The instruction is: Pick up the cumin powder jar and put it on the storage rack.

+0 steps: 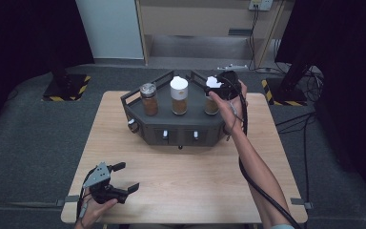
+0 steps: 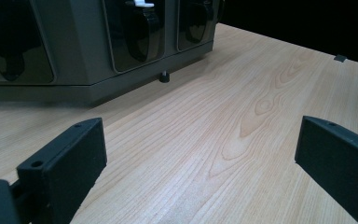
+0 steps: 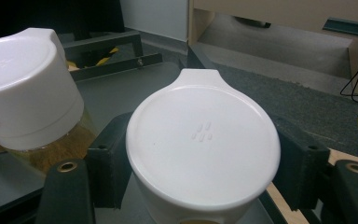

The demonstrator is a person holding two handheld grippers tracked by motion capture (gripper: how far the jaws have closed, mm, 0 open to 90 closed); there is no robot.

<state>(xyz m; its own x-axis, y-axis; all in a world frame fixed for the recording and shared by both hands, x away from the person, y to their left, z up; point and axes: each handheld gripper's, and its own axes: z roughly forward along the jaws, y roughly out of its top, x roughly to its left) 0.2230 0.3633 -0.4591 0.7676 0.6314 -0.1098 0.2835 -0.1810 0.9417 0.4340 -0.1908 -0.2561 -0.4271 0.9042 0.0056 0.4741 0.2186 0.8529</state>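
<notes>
Three jars stand on one dark rack (image 1: 171, 125): one metal-lidded jar (image 1: 148, 98) and two white-capped jars, the middle one (image 1: 179, 95) and the right one (image 1: 211, 95). The rack front carries what look like three small white knobs (image 1: 165, 135), though blurred. One wooden table (image 1: 186, 186), two grippers.

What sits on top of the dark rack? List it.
On the rack stand three jars of brownish contents: a metal-lidded jar, a white-capped middle jar, and a right jar whose white cap the right gripper clamps. That gripper and hand hide most of it.
</notes>
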